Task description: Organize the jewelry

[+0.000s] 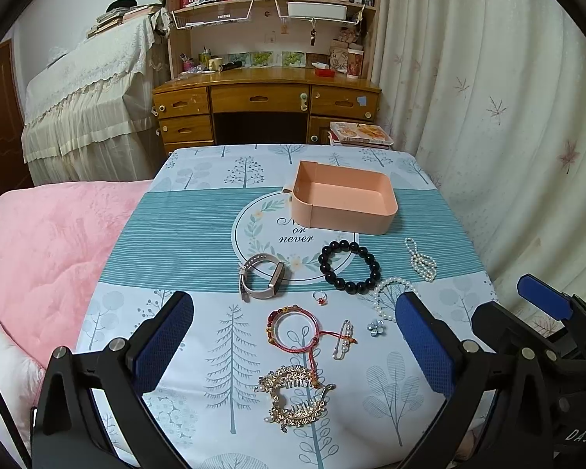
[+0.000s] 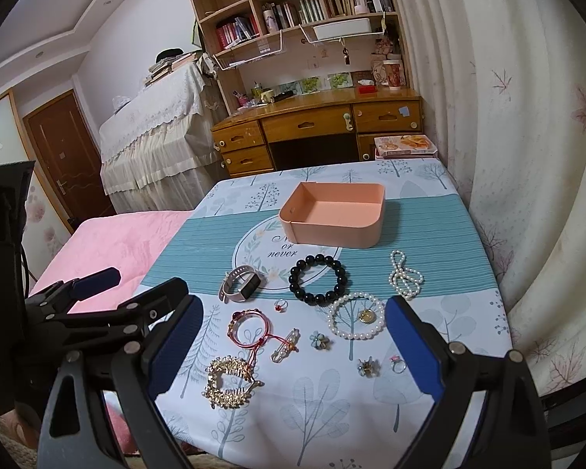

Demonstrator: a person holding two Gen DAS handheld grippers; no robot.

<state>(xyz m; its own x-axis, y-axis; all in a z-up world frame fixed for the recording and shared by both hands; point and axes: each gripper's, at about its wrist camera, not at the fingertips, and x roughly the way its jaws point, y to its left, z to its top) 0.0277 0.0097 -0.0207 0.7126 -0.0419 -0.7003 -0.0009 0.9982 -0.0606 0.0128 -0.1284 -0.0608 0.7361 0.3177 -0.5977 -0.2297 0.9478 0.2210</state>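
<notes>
The jewelry lies spread on a bench [image 1: 175, 234] covered with a blue-and-white tree-print cloth. Farthest in is an empty peach tray [image 1: 343, 201], sitting partly on a round printed emblem. Just near of it rests a black bead bracelet [image 1: 349, 265], and to its left a watch [image 1: 259, 275] with a pale strap. At the right edge of the teal band lies a loose pearl strand [image 2: 405, 276]; near of that, a pearl bracelet [image 2: 356, 315] rings a small gold pendant. A small red-stone ring [image 1: 320, 297] sits between the watch and the black beads. Nearer still come a red cord bracelet [image 1: 293, 330] with a clear bangle inside it, a pearl-set pin [image 1: 343, 339] touching its cord, and a blue flower piece [image 1: 375, 327]. A gold comb clip [image 1: 293, 396] is nearest of all. The right wrist view also shows a second flower piece [image 2: 368, 366] and a pink-topped ring [image 2: 397, 364] at near right.

The left claw [image 1: 293, 348] hangs over the near part of the bench with its blue-padded fingers wide apart, holding nothing. The right claw [image 2: 293, 346] is likewise spread wide and empty, beside the left one.

A pink bed [image 1: 47, 242] lies left of the bench, a wooden desk [image 1: 265, 97] with bookshelves stands beyond, and a curtain [image 1: 488, 78] hangs on the right.
</notes>
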